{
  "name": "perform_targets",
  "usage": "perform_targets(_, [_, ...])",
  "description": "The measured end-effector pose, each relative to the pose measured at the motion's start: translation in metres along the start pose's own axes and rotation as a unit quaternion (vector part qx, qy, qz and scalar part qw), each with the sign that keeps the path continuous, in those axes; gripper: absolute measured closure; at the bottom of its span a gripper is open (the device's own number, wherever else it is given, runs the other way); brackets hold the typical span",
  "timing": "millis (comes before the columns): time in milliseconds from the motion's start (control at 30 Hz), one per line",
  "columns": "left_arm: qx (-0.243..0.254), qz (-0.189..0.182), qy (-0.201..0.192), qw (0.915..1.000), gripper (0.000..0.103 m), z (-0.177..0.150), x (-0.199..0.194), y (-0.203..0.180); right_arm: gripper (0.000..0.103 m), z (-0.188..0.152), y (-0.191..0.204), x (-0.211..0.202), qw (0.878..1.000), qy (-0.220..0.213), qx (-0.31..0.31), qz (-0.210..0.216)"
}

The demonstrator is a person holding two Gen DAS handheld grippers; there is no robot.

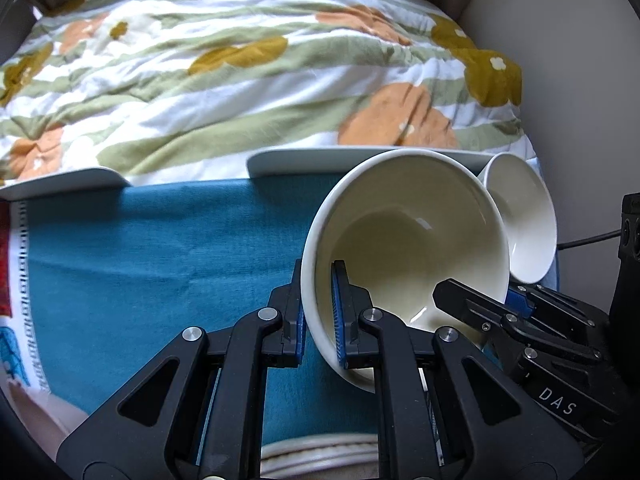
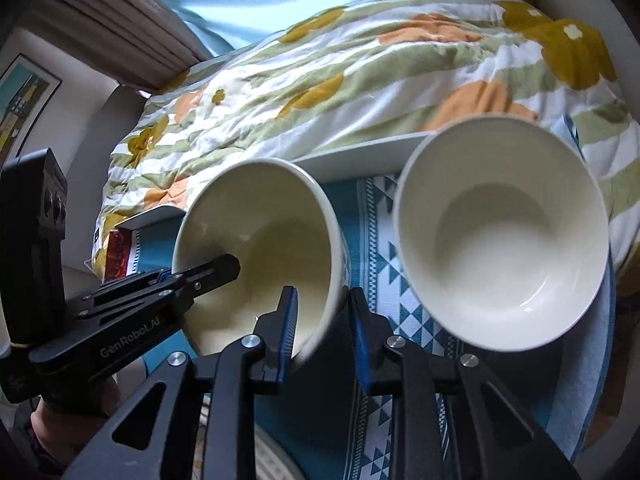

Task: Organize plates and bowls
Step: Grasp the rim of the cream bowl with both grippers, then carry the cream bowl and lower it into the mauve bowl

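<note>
1. Gripping the near wall of a cream bowl (image 1: 404, 236), the left tongs (image 1: 318, 312) stand narrow, one blue-padded finger outside the rim and the other inside, both pressing on the wall.
2. That bowl is tilted, its mouth turned toward the camera, above a teal cloth (image 1: 160, 260) that covers the surface.
3. The right tongs (image 2: 322, 320) straddle the opposite wall of the same bowl (image 2: 264, 248): the left finger sits inside the bowl against its wall, while the right finger stands just outside with a small gap visible between its pad and the wall.
4. Whether the right tongs truly clamp the wall cannot be told for sure; they are narrowed around it.
5. In the left wrist view the right tongs (image 1: 480, 300) reach into the bowl from the right side.
6. A second bowl (image 2: 500, 232), whiter in tone, lies just beside the first on its right, also tipped with its mouth toward the camera, over a patterned part of the cloth with teal and white triangles (image 2: 400, 320).
7. Two pale rectangular plates (image 1: 360, 162) lie at the far edge of the cloth, the other plate (image 1: 64, 184) to the left.
8. Behind them lies a bed with a floral quilt (image 1: 240, 80) in orange, mustard and green.
9. A round rimmed plate (image 1: 320, 456) shows partly at the bottom edge beneath the left tongs.
</note>
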State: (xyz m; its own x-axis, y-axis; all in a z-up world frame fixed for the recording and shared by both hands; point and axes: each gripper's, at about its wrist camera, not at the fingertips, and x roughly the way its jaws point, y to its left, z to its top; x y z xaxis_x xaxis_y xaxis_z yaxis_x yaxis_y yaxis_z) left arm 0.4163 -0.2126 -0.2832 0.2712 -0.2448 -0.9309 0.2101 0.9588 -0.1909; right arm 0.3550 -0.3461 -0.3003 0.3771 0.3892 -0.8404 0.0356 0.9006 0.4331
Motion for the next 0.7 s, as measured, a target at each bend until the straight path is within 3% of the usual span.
perform_targets(400, [-0.028,0.027,-0.068,0.9969,0.094,-0.042,-0.118,0.034,0.079,-0.017,0.087,-0.058,0.996,-0.017,-0.084,0.025])
perform_targets(700, [-0.067,0.036,-0.100,0.9921,0.094,-0.109,-0.188,0.113,0.079,-0.066,0.182,-0.061,0.990,-0.015,-0.134,0.033])
